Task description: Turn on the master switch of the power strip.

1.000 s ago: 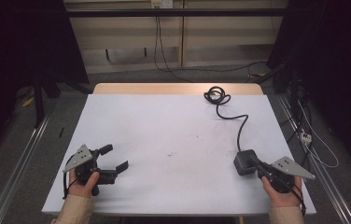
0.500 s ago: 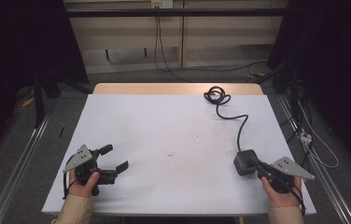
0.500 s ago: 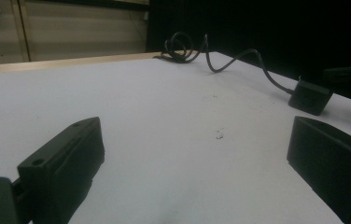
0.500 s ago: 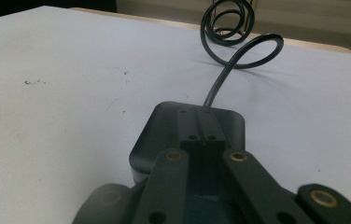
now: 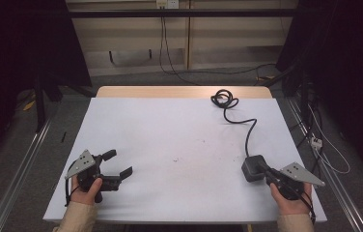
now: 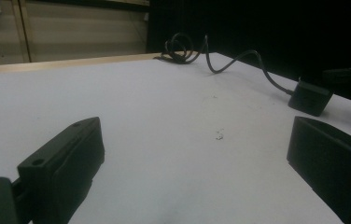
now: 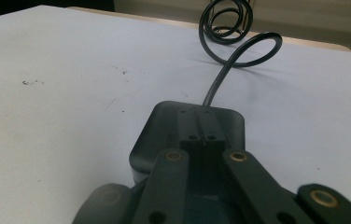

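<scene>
A black power adapter (image 5: 252, 168) lies flat near the front right of the white table (image 5: 170, 125). Its black cable (image 5: 247, 131) runs back to a coil (image 5: 223, 99) by the far edge. My right gripper (image 5: 263, 166) is shut, its two jaws pressed together with nothing between them, their tips over the adapter's (image 7: 159, 130) top face. Whether they touch it I cannot tell. My left gripper (image 5: 120, 162) rests at the front left, open, jaws wide apart over bare tabletop. The left gripper (image 6: 194, 135) looks across at the adapter (image 6: 310, 97) and the cable (image 6: 232, 63).
A wooden strip (image 5: 179, 92) borders the table's far edge. Metal rails (image 5: 20, 164) run along the floor on both sides. Loose cables (image 5: 322, 145) lie on the floor to the right. A few small dark specks (image 5: 182, 158) mark the tabletop's middle.
</scene>
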`<move>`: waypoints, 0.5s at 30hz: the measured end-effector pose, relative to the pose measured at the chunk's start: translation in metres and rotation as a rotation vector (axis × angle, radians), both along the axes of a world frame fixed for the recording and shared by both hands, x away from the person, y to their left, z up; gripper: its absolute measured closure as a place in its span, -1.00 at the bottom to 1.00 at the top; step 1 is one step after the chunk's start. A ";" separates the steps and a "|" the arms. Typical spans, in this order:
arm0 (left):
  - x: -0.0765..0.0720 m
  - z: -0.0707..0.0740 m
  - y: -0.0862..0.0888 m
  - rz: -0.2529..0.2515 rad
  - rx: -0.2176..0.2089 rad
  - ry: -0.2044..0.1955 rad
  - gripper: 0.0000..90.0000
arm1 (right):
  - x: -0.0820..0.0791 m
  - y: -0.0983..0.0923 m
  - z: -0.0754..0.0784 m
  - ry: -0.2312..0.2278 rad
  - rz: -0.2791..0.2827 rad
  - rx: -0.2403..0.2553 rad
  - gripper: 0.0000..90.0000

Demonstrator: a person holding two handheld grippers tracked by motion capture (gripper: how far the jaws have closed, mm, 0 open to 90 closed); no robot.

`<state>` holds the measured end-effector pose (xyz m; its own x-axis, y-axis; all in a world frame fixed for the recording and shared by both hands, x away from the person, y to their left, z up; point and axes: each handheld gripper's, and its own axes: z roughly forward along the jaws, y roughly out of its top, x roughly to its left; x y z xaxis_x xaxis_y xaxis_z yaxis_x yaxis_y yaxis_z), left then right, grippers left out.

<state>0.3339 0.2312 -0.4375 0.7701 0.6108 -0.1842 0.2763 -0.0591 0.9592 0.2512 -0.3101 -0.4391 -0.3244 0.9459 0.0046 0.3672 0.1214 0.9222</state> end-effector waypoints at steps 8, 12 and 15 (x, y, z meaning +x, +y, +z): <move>0.000 0.000 0.000 0.002 -0.002 0.000 -0.92 | 0.000 0.002 0.001 0.009 -0.007 -0.011 1.00; 0.000 0.000 0.000 0.003 -0.005 0.002 -0.92 | 0.000 0.001 0.001 0.005 -0.005 -0.009 1.00; -0.001 0.000 0.000 0.006 -0.010 0.004 -0.92 | 0.000 0.001 0.000 0.003 -0.006 -0.003 1.00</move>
<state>0.3332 0.2313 -0.4374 0.7659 0.6132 -0.1932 0.2805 -0.0482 0.9587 0.2514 -0.3092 -0.4391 -0.3188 0.9478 0.0027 0.3702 0.1219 0.9209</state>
